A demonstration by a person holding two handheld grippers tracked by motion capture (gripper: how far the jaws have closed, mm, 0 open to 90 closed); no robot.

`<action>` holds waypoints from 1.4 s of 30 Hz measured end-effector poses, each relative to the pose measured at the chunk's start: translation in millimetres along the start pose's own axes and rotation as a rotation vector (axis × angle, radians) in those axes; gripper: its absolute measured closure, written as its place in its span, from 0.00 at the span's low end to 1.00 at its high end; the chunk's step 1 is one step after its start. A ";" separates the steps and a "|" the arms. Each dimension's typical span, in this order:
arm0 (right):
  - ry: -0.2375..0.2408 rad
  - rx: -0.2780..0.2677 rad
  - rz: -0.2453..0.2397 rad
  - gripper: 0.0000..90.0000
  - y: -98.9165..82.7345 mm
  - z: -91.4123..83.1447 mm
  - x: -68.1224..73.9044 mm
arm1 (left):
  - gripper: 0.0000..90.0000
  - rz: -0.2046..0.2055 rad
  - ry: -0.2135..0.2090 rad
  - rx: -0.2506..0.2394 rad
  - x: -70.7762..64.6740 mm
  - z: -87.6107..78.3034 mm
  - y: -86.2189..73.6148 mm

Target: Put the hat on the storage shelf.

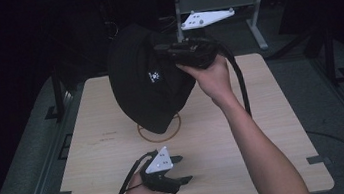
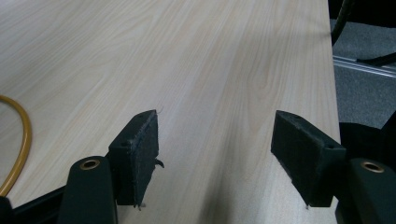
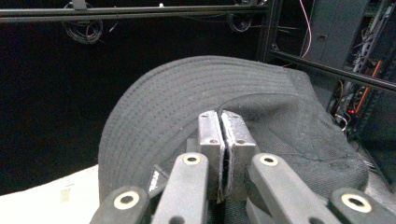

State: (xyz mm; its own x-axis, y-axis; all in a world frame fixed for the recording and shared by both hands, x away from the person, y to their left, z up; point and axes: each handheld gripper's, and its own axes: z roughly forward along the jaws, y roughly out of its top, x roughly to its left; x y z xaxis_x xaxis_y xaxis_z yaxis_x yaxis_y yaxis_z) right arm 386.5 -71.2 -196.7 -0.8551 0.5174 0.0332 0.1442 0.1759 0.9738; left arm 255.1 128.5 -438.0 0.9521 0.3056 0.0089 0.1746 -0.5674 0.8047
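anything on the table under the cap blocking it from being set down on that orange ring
Nothing visible does. The black cap, pinched by the right gripper, hangs above the orange ring; the left gripper sits open nearer the table's front edge.

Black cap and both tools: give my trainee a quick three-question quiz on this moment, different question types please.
1. True or false: the black cap hangs in the air above the table.
2. Which tool grips the cap? A) left tool B) right tool C) both
3. Fill in: in the left gripper view, the left tool's jaws stand ____ over bare wood, beside an orange ring.

Key: 1 true: it hangs from the right tool, above the table. 2 B: in the right gripper view its jaws are pressed together on the cap, near the brim. 3 open: wide apart, holding nothing.
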 end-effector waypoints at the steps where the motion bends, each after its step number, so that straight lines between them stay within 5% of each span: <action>1: -0.001 0.002 0.003 0.97 -0.1 2.6 -0.1 | 0.35 0.001 0.000 0.000 0.0 0.1 -0.1; 30: 0.004 0.123 0.026 0.97 -3.1 64.7 -1.1 | 0.35 0.004 -0.029 -0.004 -3.5 1.8 1.0; 42: -0.012 0.189 -0.002 0.97 -5.5 88.0 2.8 | 0.35 0.004 -0.030 -0.009 -4.1 1.8 1.6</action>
State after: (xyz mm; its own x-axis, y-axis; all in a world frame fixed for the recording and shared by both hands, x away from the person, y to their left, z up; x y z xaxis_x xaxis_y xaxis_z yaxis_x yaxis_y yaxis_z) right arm 427.2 2.9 -221.7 -0.8497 0.5266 0.0271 0.2342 0.3310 0.9141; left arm 251.9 124.9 -437.8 0.9599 0.2804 -0.0056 0.1687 -0.5612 0.8103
